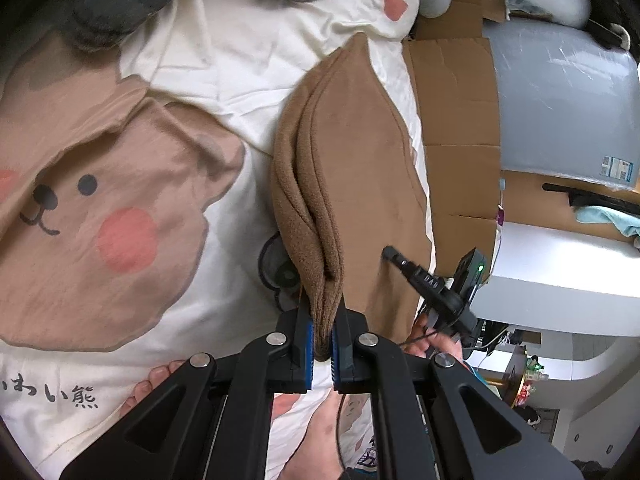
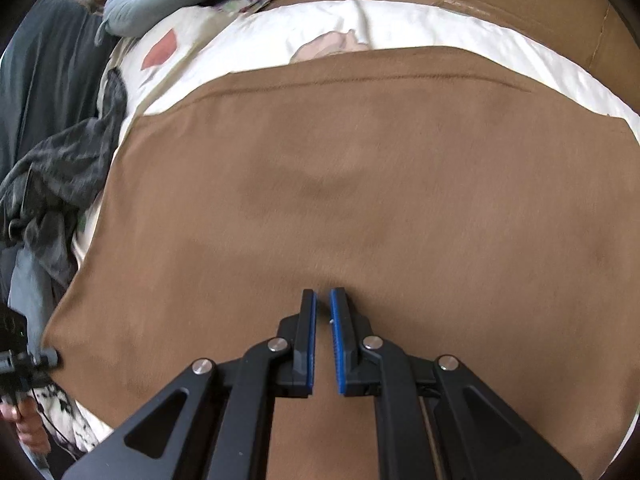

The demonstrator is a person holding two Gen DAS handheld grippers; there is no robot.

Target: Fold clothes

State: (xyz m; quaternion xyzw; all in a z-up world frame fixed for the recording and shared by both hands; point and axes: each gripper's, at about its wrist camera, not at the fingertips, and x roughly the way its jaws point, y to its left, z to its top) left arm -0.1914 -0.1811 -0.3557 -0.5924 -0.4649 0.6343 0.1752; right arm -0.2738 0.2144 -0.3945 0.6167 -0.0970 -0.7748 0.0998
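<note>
Pinching the brown garment (image 1: pixel 352 168) edge in the left gripper (image 1: pixel 323 332), we pressed the closed, empty right gripper (image 2: pixel 323 300) on it; laying the fold flat came next.

— What is lying under it all?

— A cream bedsheet (image 1: pixel 224 60) printed with a bear face (image 1: pixel 100 200) is covering the bed.

— And along the edge?

— Flat cardboard (image 1: pixel 456 92) is running beside it, and a dark grey heap (image 2: pixel 60 168), possibly clothing, is sitting at the far side.
</note>
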